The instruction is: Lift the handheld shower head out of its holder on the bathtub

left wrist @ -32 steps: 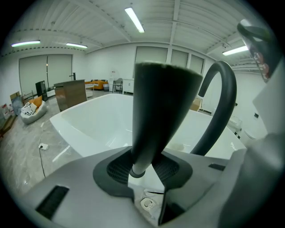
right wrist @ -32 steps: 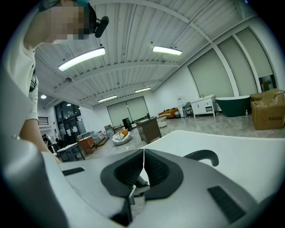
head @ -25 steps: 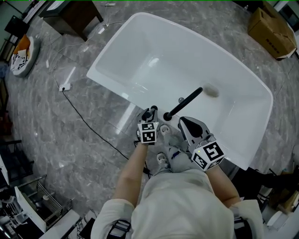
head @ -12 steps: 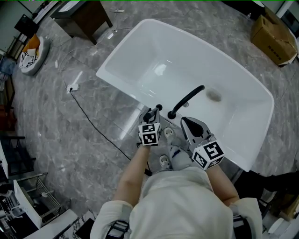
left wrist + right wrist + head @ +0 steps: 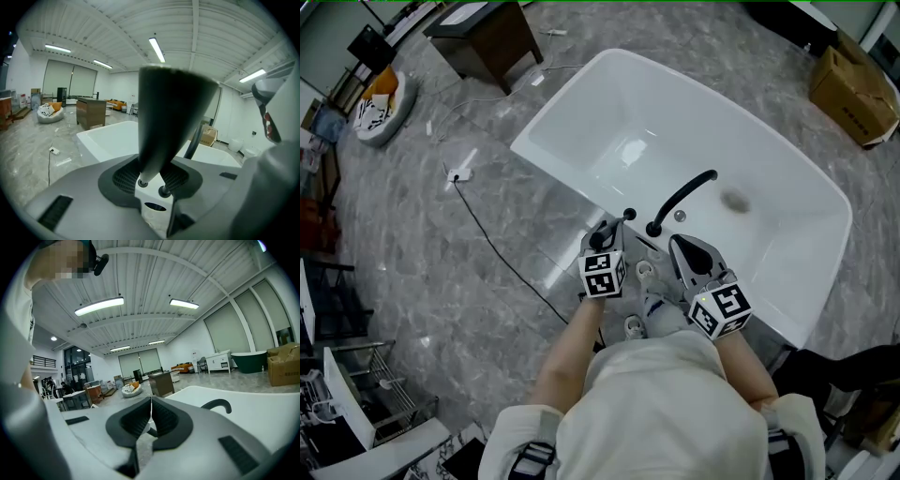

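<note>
The handheld shower head (image 5: pixel 174 112) is the black tapered thing standing nearly upright between the left gripper's (image 5: pixel 152 177) pads, and they're clamped on its narrow lower end. From the head view it sits at the near rim of the bathtub (image 5: pixel 567 105), just left of the curved black spout (image 5: pixel 680 199). I can't tell whether its bottom end has fully cleared the holder, because the gripper body hides that spot.

The right gripper (image 5: pixel 675 244) is closed on nothing, pads pressed together, and hangs just right of the spout base over the tub's near edge.

My take is that this is the lift-out itself, roughly mid-pull. To do it well:

- Pull straight along the handle's own line. Tilting it early would probably bind the base in the holder.
- The grip is low on a tapered, smooth-looking handle, so I'd guess it can slip downward through the pads. Hold firm and don't jerk.
- The spout is right next door, so drift away from it rather than into it.
- There's likely a hose underneath, though none shows here, so expect some drag and go easy.

Further out there's marble-look floor, a thin black cable (image 5: pixel 487 244) running across it, and a cardboard box (image 5: pixel 853 84) behind the tub.
</note>
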A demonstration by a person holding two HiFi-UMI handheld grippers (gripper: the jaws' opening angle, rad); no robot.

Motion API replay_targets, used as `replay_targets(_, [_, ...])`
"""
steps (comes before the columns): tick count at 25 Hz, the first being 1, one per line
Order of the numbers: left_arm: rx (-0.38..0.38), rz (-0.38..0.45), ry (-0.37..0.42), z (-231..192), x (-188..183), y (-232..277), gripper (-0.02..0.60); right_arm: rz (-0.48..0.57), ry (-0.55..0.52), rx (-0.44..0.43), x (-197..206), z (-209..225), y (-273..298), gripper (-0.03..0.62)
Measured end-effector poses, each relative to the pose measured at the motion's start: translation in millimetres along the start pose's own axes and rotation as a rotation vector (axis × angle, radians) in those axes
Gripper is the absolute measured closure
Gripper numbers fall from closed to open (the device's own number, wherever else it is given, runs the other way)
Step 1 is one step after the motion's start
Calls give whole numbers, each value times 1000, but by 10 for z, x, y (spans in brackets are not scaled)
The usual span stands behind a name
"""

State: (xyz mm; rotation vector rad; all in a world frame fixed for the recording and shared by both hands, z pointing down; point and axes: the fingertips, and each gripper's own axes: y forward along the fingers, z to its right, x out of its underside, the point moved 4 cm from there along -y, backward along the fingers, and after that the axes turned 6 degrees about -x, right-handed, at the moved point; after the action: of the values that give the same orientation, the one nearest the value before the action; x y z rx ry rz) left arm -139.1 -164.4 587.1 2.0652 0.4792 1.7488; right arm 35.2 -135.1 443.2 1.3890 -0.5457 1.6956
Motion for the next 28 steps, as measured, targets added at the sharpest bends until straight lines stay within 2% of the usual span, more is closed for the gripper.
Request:
replay_targets(14, [-18,121,-127,-180,-214,-846,440,42,-47,-19,-30,-429,-111,574])
replay_targets(19, [-16,189,-188,-252,-339,-1200,440,56,-66,-31,-62,-545,-199,574])
replay_targets(28, [-3,253,-227,-314,-590,-1776,440,68,-88,-41,-58,-670,-367,574])
